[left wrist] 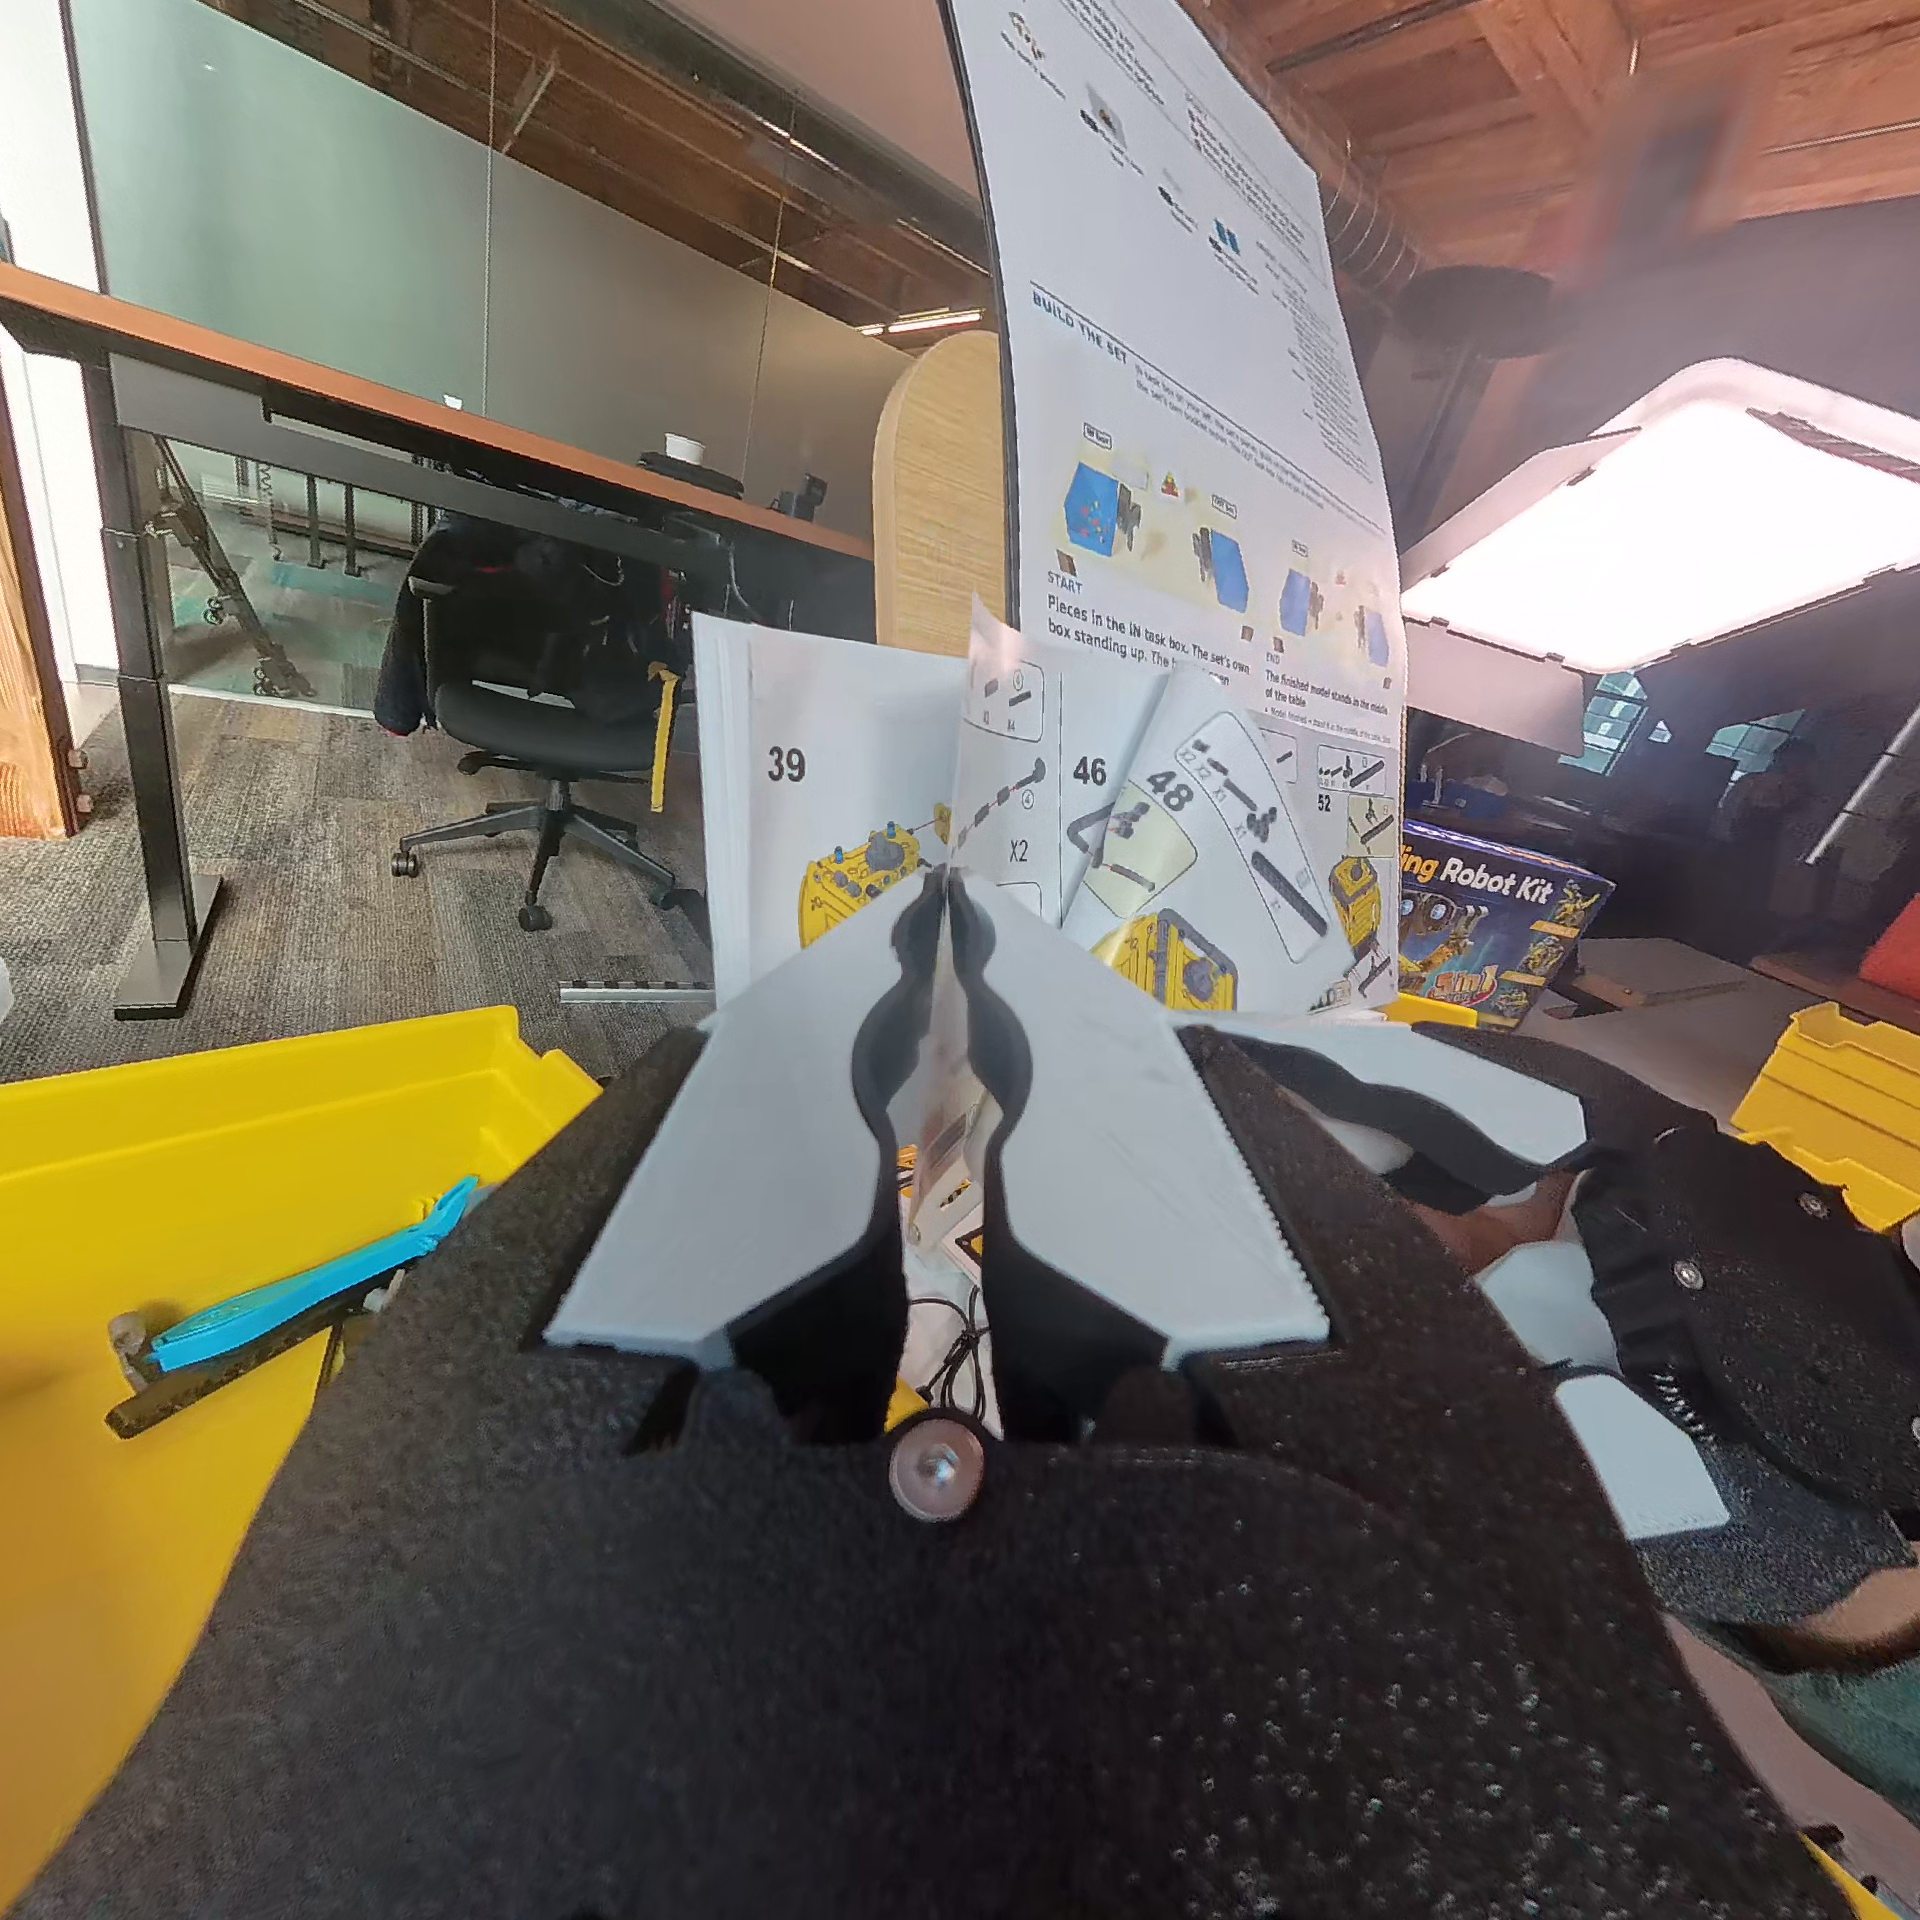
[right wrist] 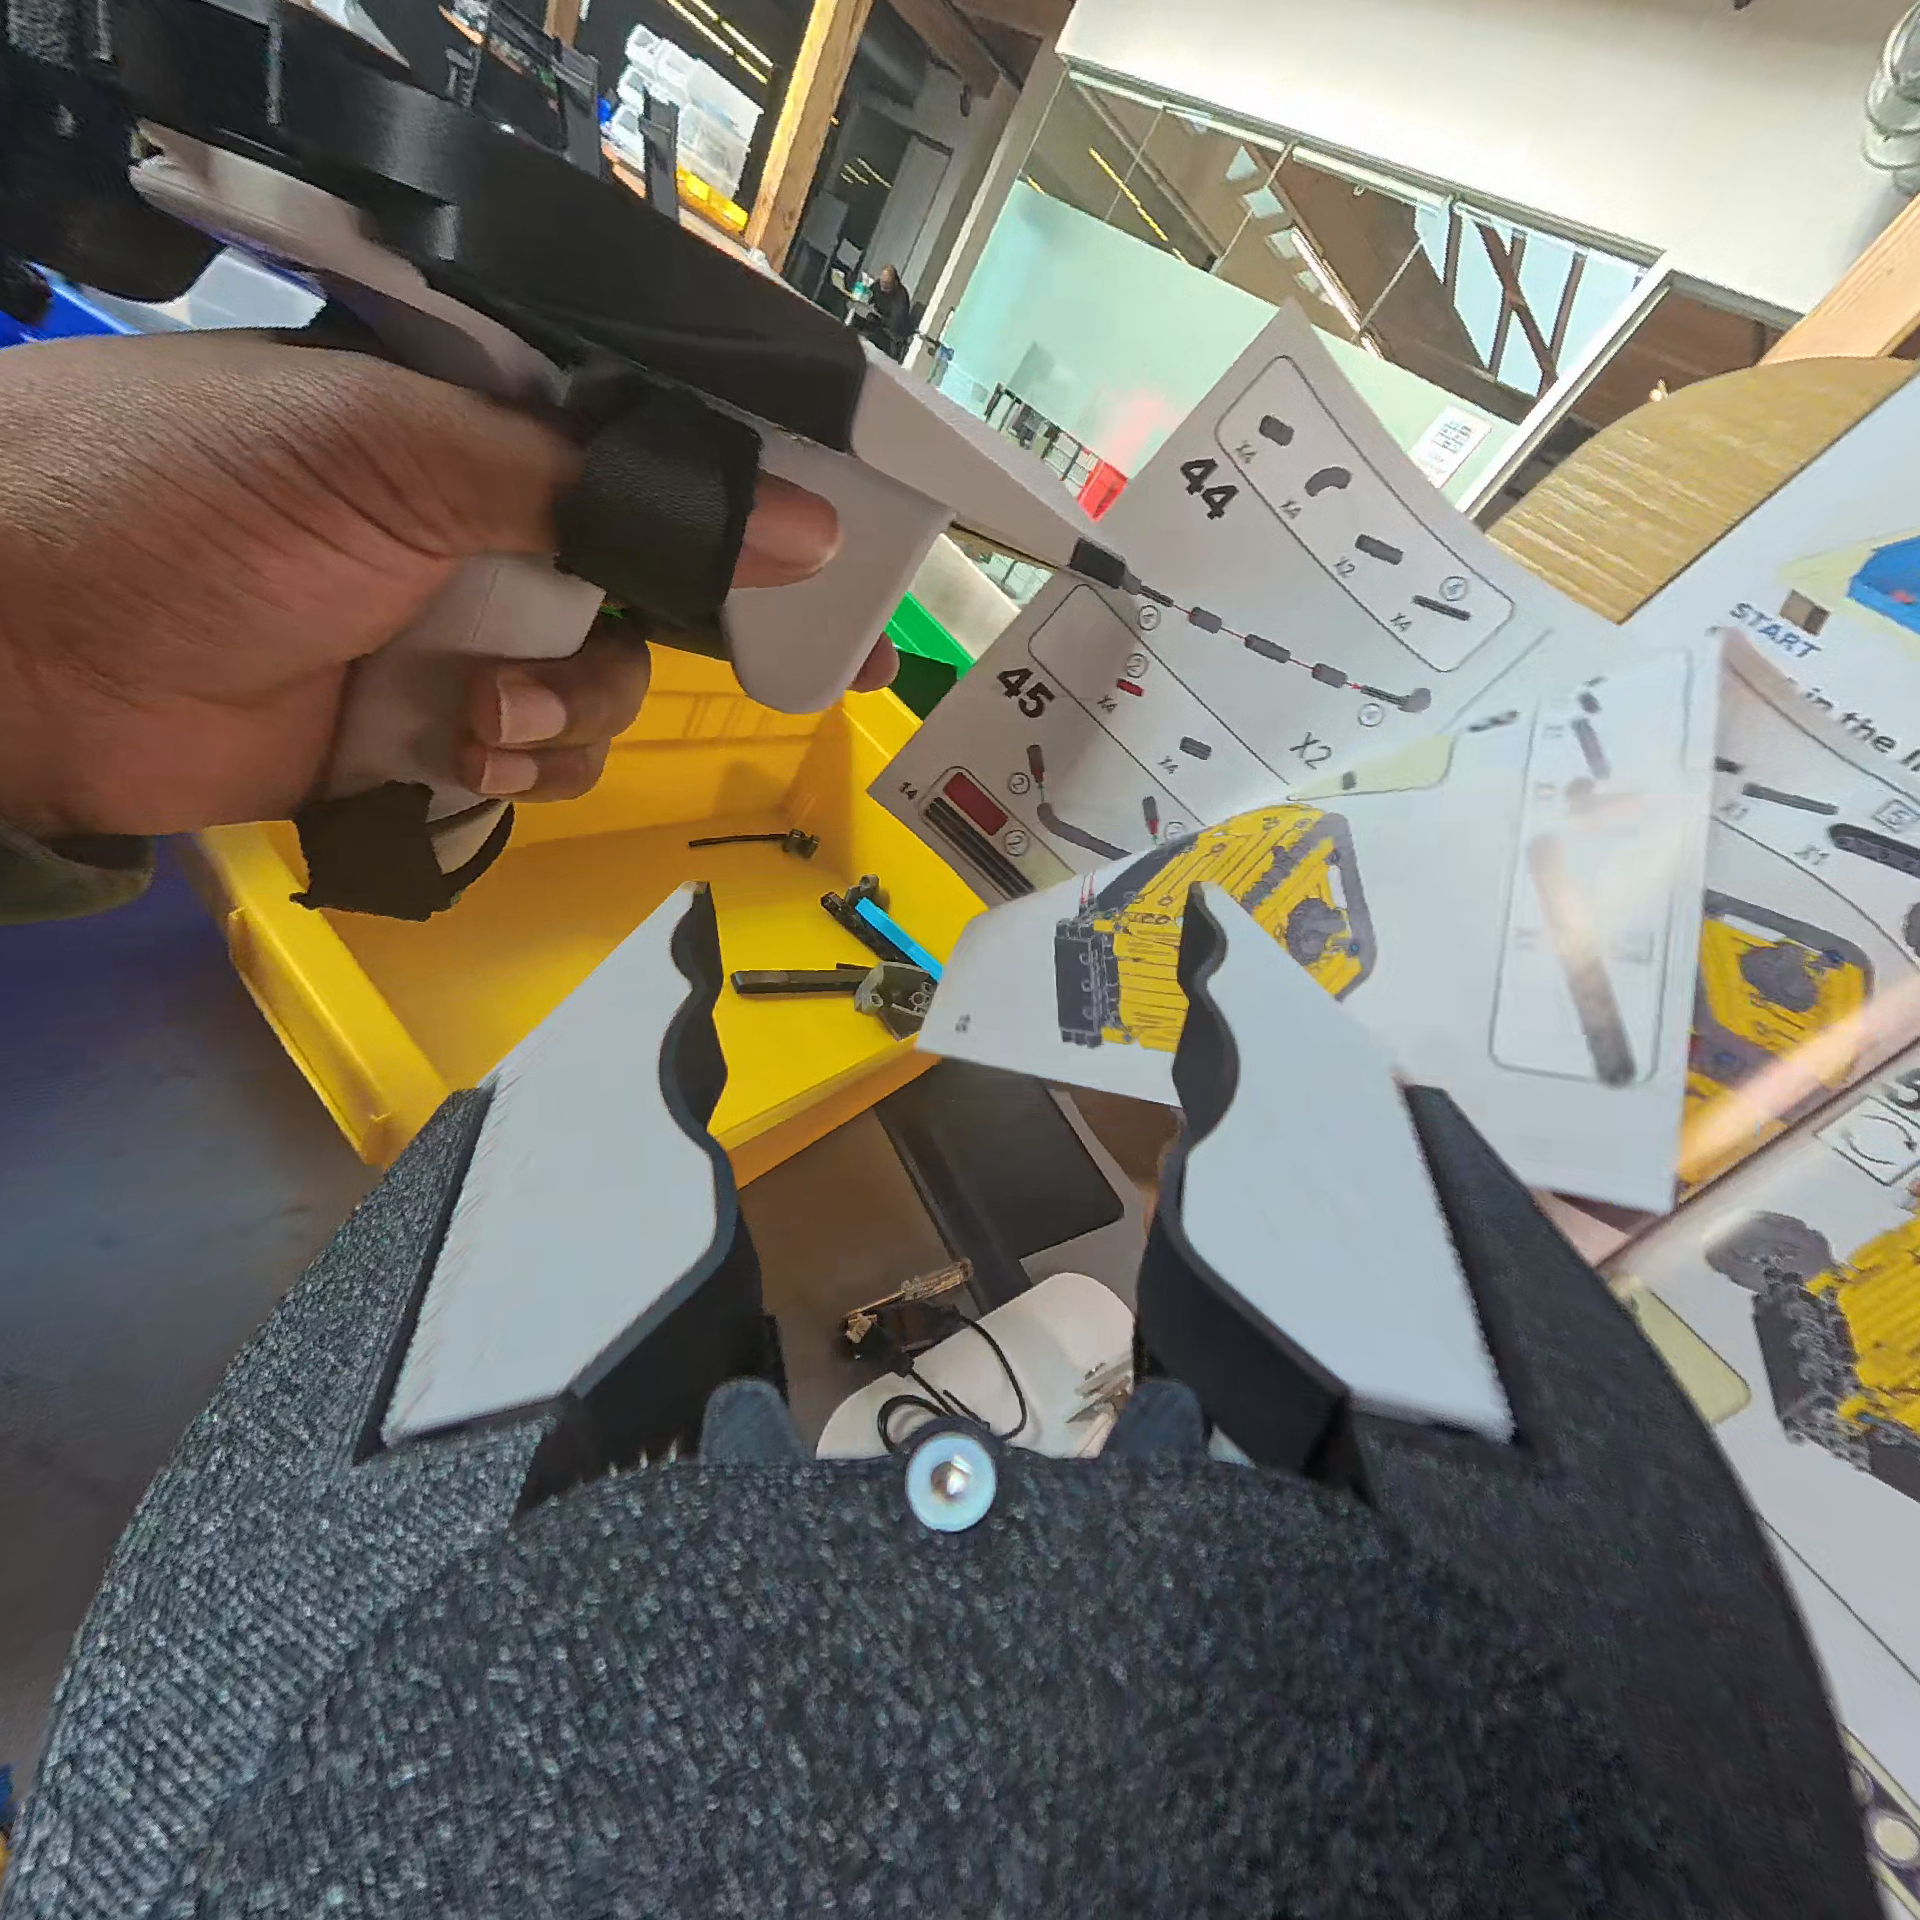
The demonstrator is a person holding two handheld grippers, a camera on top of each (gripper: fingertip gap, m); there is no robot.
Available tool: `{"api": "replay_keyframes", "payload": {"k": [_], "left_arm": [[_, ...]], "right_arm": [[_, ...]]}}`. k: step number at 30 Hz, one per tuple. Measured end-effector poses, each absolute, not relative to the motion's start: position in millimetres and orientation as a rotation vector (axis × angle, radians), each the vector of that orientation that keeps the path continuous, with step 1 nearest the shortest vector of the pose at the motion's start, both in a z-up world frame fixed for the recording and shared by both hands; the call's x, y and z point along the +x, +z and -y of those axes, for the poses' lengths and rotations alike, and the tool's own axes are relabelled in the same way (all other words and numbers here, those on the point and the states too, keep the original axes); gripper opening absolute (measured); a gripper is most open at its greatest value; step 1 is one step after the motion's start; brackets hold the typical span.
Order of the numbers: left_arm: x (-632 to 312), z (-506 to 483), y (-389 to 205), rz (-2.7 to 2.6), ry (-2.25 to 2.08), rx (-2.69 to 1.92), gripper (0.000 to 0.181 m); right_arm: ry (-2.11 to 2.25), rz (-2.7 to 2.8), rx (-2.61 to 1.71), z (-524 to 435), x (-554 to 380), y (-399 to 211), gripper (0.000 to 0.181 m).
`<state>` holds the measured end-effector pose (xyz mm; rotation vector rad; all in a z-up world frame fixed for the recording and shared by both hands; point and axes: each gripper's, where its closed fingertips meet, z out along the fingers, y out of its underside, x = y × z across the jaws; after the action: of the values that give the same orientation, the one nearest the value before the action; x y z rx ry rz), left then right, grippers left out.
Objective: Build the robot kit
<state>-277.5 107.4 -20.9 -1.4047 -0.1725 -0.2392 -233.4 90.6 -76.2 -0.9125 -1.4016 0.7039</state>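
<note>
An open instruction booklet [left wrist: 831, 758] stands upright ahead of me. My left gripper [left wrist: 945, 883] is shut on the edge of one of its pages [left wrist: 997, 769] and holds that page lifted away from the rest. In the right wrist view a hand holds the left gripper [right wrist: 1091, 561] at the upper left, pinching the numbered page [right wrist: 1278, 582]. My right gripper [right wrist: 945, 899] is open and empty. Its right finger [right wrist: 1299, 1143] lies in front of another loose, bent page [right wrist: 1507, 987]; I cannot tell whether they touch.
A yellow bin [right wrist: 582, 935] below left holds a blue strip [right wrist: 899, 935] and black beams [right wrist: 800, 980]; it also shows in the left wrist view [left wrist: 208, 1164]. A large printed sheet [left wrist: 1174, 312] stands behind the booklet. A kit box [left wrist: 1486, 914], yellow tray [left wrist: 1839, 1101] and lamp panel [left wrist: 1662, 530] are right. About 8 cm separates my left fingertips from my right.
</note>
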Motion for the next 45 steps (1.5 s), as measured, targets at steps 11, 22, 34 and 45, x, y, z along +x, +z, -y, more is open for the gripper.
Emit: {"api": "replay_keyframes", "payload": {"k": [11, 22, 34, 45], "left_arm": [[-274.3, -107.9, -22.5, 0.162, -0.256, -1.413, 0.000], [-255.7, -110.2, -19.2, 0.098, -0.364, -1.379, 0.002], [-203.1, -75.5, 15.1, -0.196, -0.826, -1.179, 0.061], [-221.9, -97.0, -16.7, -0.159, -0.401, -1.476, 0.004]], "right_arm": [[0.918, 1.484, -0.450, 0.9, -159.9, -56.9, 0.050], [0.901, 0.822, -1.189, -191.0, -136.2, -44.2, 0.052], [0.915, 0.988, -1.240, -165.8, -189.5, -61.9, 0.054], [0.868, 1.071, -1.226, -159.7, -189.1, -62.2, 0.055]]}}
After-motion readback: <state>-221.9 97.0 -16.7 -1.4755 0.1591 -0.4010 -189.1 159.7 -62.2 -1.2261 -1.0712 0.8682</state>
